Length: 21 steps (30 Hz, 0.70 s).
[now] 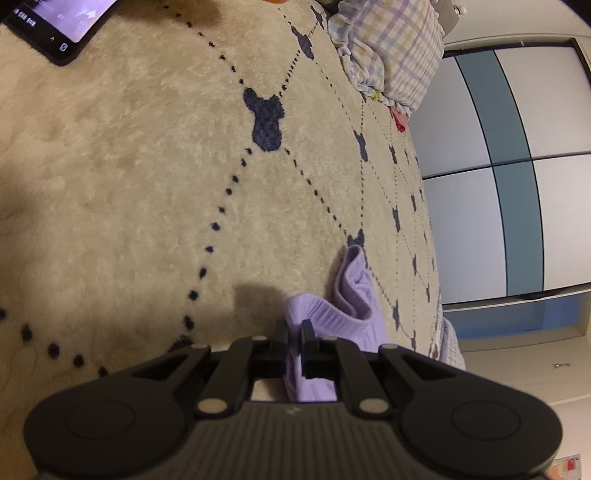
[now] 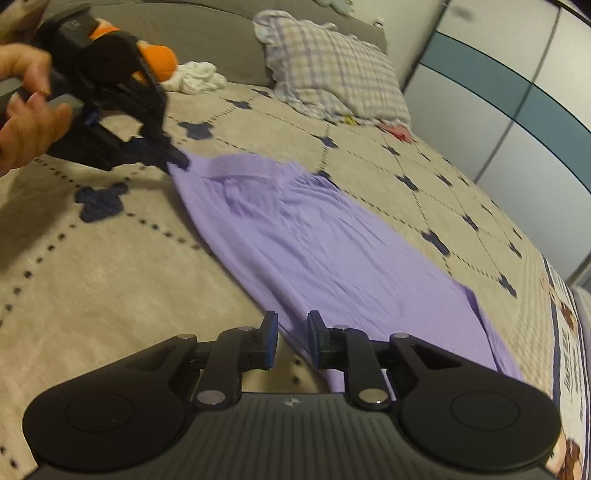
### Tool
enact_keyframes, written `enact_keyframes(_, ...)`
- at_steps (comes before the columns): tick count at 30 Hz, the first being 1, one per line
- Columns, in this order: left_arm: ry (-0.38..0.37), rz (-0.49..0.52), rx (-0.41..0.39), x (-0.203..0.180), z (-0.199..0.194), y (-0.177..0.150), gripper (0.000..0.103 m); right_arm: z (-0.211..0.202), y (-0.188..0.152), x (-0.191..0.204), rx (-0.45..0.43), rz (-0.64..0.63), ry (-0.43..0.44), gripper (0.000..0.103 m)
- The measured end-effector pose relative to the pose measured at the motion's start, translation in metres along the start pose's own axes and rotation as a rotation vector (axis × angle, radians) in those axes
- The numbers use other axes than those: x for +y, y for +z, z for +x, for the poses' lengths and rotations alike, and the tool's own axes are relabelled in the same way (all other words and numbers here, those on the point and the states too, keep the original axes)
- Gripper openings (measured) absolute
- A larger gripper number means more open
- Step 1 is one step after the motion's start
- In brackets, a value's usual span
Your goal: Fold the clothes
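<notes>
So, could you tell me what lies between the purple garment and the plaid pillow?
In the right wrist view, only bare beige blanket with its dark dotted pattern lies between the purple garment and the plaid pillow.

On the blanket [image 2: 110,280] we are seeing the garment [image 2: 314,243] lying from ten o'clock to four o'clock. The pillow [image 2: 332,74] is sitting behind it at twelve, the phone [image 1: 62,26] at eleven.

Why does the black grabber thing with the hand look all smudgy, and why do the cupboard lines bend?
Right wrist view: the left gripper and hand are motion-blurred, the purple garment slightly. Both views: the fisheye lens curves the wardrobe. Left wrist view: sharper, shadow darkening the blanket.
</notes>
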<state>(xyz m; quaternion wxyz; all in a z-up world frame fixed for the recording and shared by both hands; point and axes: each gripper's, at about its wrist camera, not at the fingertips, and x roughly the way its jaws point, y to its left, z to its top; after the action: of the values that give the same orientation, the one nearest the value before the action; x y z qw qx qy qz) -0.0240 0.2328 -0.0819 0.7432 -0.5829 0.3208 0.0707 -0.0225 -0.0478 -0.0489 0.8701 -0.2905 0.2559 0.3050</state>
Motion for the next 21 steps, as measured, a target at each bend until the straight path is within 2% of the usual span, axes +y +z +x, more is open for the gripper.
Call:
enact_keyframes(9,-0.099,-0.043,0.046,-0.008,-0.025,-0.006,0.006,0.003,0.021,0.046,-0.057,-0.125,-0.029,0.019)
enact_keyframes(16,-0.147,-0.047,0.070,-0.015,-0.041,-0.011,0.006,0.004,0.022,0.067,-0.069,-0.180,-0.132,0.019)
enact_keyframes(21,-0.151,-0.052,0.075,-0.012,-0.048,-0.011,0.006,0.010,0.018,0.061,-0.053,-0.156,-0.250,0.019)
